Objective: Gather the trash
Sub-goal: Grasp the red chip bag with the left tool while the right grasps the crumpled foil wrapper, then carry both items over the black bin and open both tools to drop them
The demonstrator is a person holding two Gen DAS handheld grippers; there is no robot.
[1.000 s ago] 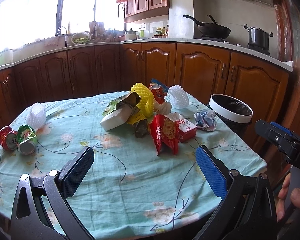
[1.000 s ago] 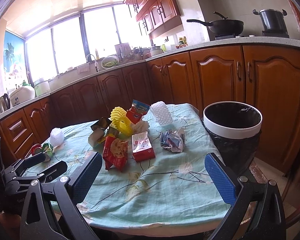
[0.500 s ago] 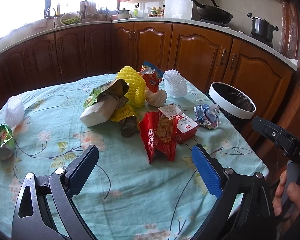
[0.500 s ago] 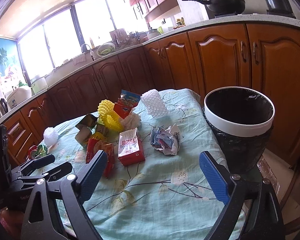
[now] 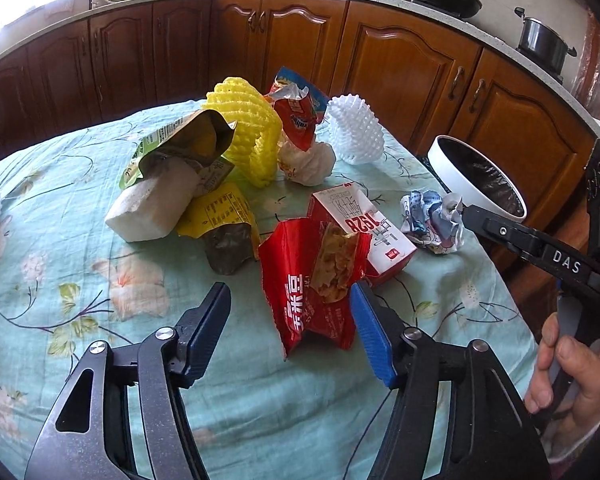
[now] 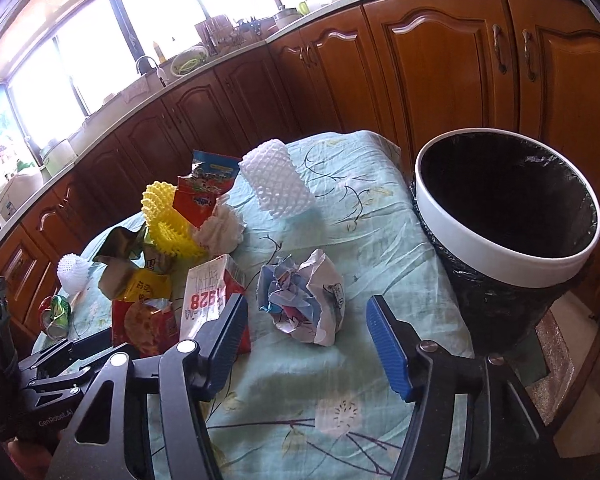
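On the floral tablecloth (image 5: pixel 100 360) lies a heap of trash. My left gripper (image 5: pixel 288 300) hangs low over the table, its jaws closing around the near end of a torn red snack bag (image 5: pixel 300 304); the pads stand clear of it. My right gripper (image 6: pixel 306 312) is also closing, with a crumpled paper ball (image 6: pixel 300 300) between its blue pads, untouched. A black-lined bin with a white rim (image 6: pixel 500 268) stands past the table's right edge. In the left wrist view the paper ball (image 5: pixel 432 220) lies near the bin (image 5: pixel 456 176).
A red carton (image 5: pixel 364 228), a yellow foam net (image 5: pixel 248 132), a white foam net (image 5: pixel 354 134), a tissue wad (image 5: pixel 308 160), a gold-lined bag (image 5: pixel 180 140) and a white block (image 5: pixel 152 208) crowd the middle. Crushed cans (image 6: pixel 56 314) lie far left. Wooden cabinets (image 6: pixel 440 60) ring the table.
Both grippers have moved forward and down toward the trash, and both pairs of jaws have narrowed. The red bag and the paper ball now sit between the fingers.
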